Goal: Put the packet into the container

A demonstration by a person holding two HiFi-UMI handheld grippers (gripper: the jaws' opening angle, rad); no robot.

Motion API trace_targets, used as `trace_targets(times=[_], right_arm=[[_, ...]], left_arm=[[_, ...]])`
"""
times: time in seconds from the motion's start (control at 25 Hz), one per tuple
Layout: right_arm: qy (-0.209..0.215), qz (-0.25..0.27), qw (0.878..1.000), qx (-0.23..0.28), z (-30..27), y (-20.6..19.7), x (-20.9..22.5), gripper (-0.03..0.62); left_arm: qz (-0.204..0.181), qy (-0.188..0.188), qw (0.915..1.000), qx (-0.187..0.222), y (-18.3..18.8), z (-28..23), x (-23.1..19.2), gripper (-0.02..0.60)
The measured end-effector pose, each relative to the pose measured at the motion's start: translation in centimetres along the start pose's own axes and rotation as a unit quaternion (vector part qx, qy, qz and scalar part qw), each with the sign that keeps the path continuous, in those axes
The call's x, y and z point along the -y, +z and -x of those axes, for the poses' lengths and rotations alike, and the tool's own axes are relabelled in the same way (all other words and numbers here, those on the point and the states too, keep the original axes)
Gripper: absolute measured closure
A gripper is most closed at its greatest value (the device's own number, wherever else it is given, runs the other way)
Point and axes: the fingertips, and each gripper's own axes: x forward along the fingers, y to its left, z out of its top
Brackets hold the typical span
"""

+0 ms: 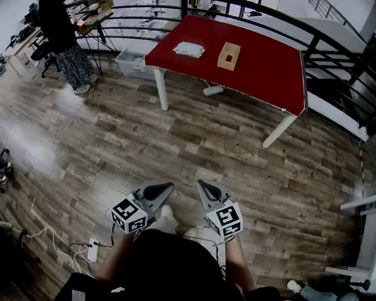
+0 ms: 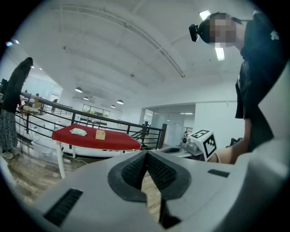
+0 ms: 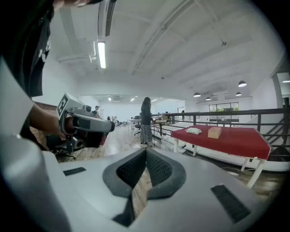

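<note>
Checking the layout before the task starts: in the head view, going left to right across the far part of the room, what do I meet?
In order: standing person → clear bin on the floor → white packet → wooden container; the last two lie apart on the red table.

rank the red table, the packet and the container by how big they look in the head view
1. red table: by far the largest.
2. container and packet: about alike, too close to rank. Both lie on the table at a similar distance from the camera.
</note>
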Motion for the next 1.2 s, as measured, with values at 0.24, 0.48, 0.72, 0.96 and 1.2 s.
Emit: trace_targets(times=[0.24,0.48,0.72,0.96,1.2], right_arm=[[0.000,0.002,1.000,-0.004,-3.3,0.0,1.8,0.571],[-0.035,-0.018,0.999,-0.010,-6.1,0.0,8.0,0.571],[-0.057,-0.007,0.998,-0.020,-11.1,2.0,15.5,0.571],[-0.081,-0.013,0.996,-0.021,-15.5,5.1,22.2,0.571],[-0.101,-0.014,0.995,-0.013,-20.2,7.3,26.7,0.571]], left_arm=[[0.006,0.002,0.9999,0.009,0.8,-1.7,-4.0,0.572],[0.009,-0.011,0.9999,0.008,1.6,-6.0,-8.7,0.572],[0.009,-0.030,0.9995,0.008,4.4,-12.5,-15.5,0.572],[0.005,-0.054,0.9985,0.000,7.8,-17.7,-21.3,0.572],[-0.004,-0.068,0.9977,0.005,10.6,-20.6,-26.8,0.572]])
